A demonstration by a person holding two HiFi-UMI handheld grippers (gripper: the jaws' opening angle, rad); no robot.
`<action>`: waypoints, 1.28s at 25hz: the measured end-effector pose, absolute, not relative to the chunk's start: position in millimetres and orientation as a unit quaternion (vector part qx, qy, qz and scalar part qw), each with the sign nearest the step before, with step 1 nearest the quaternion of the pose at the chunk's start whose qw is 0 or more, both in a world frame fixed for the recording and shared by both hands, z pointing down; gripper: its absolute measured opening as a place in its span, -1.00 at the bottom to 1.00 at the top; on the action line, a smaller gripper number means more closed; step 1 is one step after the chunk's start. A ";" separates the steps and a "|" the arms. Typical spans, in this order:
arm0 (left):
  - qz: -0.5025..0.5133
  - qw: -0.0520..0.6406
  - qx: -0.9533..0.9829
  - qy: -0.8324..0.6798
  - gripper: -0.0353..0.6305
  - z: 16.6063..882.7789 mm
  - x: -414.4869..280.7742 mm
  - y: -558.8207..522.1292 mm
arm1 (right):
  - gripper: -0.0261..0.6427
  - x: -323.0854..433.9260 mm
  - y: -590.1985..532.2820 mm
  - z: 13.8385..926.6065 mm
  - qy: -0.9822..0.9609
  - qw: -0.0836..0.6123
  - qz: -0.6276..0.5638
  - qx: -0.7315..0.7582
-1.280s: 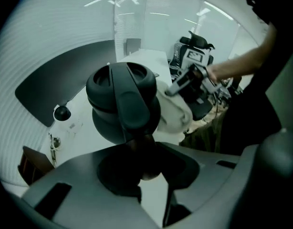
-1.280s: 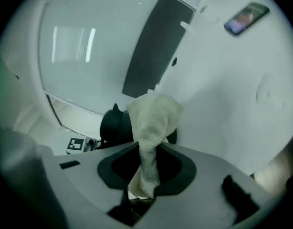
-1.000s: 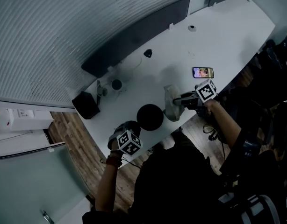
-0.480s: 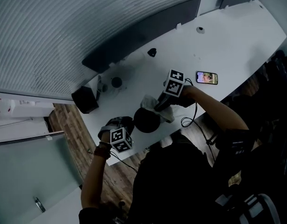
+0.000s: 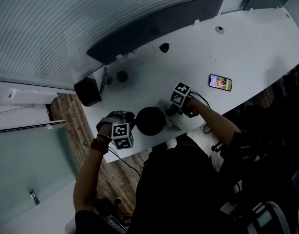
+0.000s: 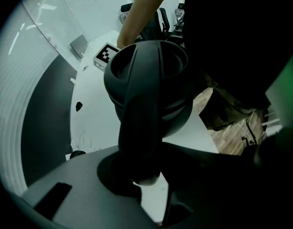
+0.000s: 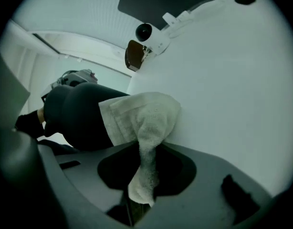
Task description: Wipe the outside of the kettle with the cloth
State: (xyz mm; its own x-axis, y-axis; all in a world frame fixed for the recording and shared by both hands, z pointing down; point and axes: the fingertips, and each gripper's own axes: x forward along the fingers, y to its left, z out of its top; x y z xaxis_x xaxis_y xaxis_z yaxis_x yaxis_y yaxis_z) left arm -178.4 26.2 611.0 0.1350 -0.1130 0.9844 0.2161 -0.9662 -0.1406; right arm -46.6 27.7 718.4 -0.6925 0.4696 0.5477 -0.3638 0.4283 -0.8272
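Nearest the person, the left tool (image 6: 142, 173) points down, its jaws closed part-way round the handle (image 6: 139, 123) of the black kettle (image 5: 150, 121), which stands close to the counter's (image 5: 247, 48) near edge. That is probably the main hazard: a hard sideways rub could twist the kettle in that single grip or nudge it off the edge. Just beyond, the right tool (image 7: 141, 185) is pinched tight on the white cloth (image 7: 141, 113), which lies against the kettle's side. Only a narrow fold is held, so it might drag free. Farther off, the phone (image 5: 220, 82) lies well apart.
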 end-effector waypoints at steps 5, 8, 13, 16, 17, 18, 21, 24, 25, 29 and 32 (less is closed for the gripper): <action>-0.661 0.137 -0.736 -0.052 -0.57 611.5 -178.0 22.4 | -0.67 -29.2 13.9 668.9 -0.765 0.307 0.561 -0.081; -0.666 0.152 -0.727 -0.065 -0.57 613.1 -179.5 13.6 | -0.67 -21.3 -20.9 601.6 -0.788 0.217 0.564 -0.120; -0.672 0.163 -0.717 -0.084 -0.58 613.1 -174.5 3.2 | -0.67 -62.5 -38.3 530.6 -0.804 0.159 0.538 -0.198; -0.672 0.159 -0.719 -0.084 -0.59 612.9 -172.2 2.1 | -0.67 -92.5 -13.1 547.4 -0.794 0.237 0.515 -0.221; -0.671 0.161 -0.719 -0.084 -0.59 612.7 -171.6 1.8 | -0.67 -97.0 -10.0 555.3 -0.791 0.256 0.511 -0.220; -0.670 0.164 -0.719 -0.084 -0.59 612.6 -171.3 1.2 | -0.67 -99.1 -10.7 560.8 -0.789 0.264 0.511 -0.216; -0.670 0.160 -0.721 -0.081 -0.59 612.7 -172.0 0.7 | -0.67 -97.6 -18.4 571.9 -0.787 0.266 0.520 -0.199; -0.672 0.156 -0.719 -0.082 -0.60 613.2 -171.7 1.6 | -0.67 -92.9 -24.2 588.4 -0.780 0.260 0.541 -0.177; -0.672 0.156 -0.719 -0.083 -0.60 613.1 -171.2 1.3 | -0.67 -90.2 -26.2 598.5 -0.778 0.265 0.546 -0.163; -0.671 0.162 -0.719 -0.084 -0.60 612.9 -170.0 0.0 | -0.67 -78.0 -19.0 656.8 -0.755 0.309 0.568 -0.114; -0.672 0.165 -0.717 -0.085 -0.60 612.6 -169.0 1.4 | -0.67 -67.6 -4.2 693.0 -0.725 0.325 0.601 -0.088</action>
